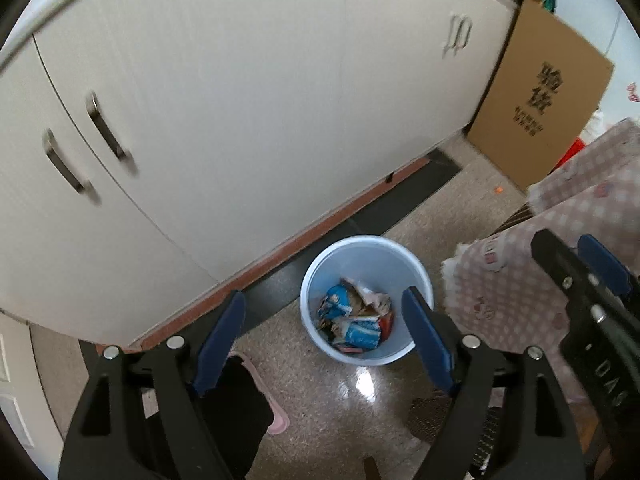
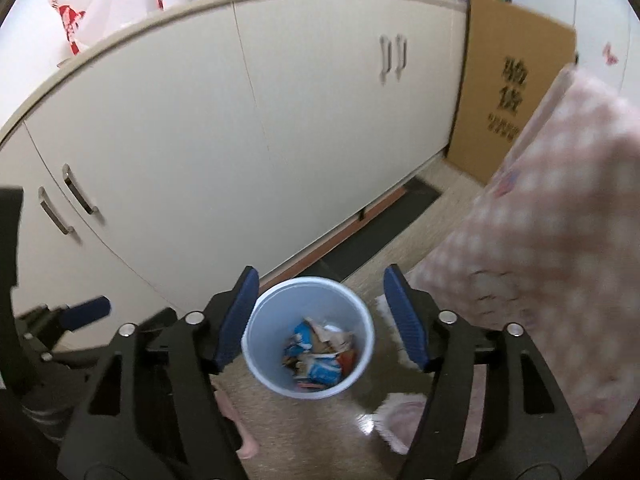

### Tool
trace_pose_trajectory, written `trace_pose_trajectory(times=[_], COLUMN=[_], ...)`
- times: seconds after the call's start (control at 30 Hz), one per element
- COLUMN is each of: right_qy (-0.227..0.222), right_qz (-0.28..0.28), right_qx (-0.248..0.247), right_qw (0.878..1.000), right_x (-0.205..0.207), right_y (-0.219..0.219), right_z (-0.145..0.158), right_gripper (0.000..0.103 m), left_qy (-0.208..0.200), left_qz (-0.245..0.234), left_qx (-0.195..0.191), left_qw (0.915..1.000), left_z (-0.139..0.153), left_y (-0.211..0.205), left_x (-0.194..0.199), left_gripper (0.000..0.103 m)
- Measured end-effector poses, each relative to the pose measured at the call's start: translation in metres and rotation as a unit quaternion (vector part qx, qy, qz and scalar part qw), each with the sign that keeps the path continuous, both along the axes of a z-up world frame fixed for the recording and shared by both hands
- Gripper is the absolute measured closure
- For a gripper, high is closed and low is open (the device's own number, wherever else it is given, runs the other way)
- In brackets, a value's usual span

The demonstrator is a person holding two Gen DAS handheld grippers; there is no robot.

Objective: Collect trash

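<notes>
1. Left tongs (image 1: 324, 316): mine, jaws spread wide, nothing between the blue pads; they hang above the floor, pointing down at the bin.
2. Right tongs (image 2: 318, 316): mine, jaws apart and empty, poised directly over the bin mouth.
3. Bin (image 2: 256, 344): pale blue, round, upright on the speckled floor (image 1: 320, 400), near the base of the white cabinet (image 1: 240, 120) and just beside the pink checked cloth (image 1: 520, 300).
4. Trash (image 2: 320, 354): crumpled wrappers, blue, white and orange, lying in the bottom of the bin.
5. Step in hand, as I judge it: a deposit finished, both tongs free.
6. Next move: find any remaining litter. An orange speck (image 1: 618, 190) lies by the cardboard box (image 1: 540, 96); small, needing a close pinch.
</notes>
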State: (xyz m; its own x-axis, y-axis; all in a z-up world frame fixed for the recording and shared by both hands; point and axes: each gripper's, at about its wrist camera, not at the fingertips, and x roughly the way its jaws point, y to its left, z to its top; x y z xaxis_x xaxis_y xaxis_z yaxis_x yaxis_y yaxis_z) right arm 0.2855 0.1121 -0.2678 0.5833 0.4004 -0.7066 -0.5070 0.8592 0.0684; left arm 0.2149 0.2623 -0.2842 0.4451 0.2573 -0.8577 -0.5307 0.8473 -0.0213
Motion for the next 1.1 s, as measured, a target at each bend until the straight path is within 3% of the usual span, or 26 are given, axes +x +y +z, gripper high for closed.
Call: trace_pose_trajectory(times=[0.3,0.6,0.77,1.1], right_qy=[-0.074,-0.105,-0.137,-0.208], right_qz=[-0.031,-0.082,-0.117,-0.167], right_qx=[0.028,0.084,0.094,0.094], right_qw=[0.996,0.987,0.979,0.959], right_x=[-0.050,-0.101,-0.134,-0.204], right_y=[-0.061,-0.157,-0.199,-0.259], right_z=[0.083,0.157,0.185,0.229], right_gripper=[0.024,0.016,0.011,0.008], left_qy=[-0.083,-0.158,-0.203,-0.265], left_qz=[-0.016,-0.083,-0.130,-0.200], left_qx=[0.039,0.072,0.082,0.106], left_qw=[0.9957,0.9814,0.9672,0.9372], left_z=[0.089,0.167,0.202,0.245], left_y=[-0.041,-0.117,-0.164,-0.229], left_x=[-0.034,-0.071,-0.093,-0.140], left_gripper=[0.019,0.017,0.014,0.011])
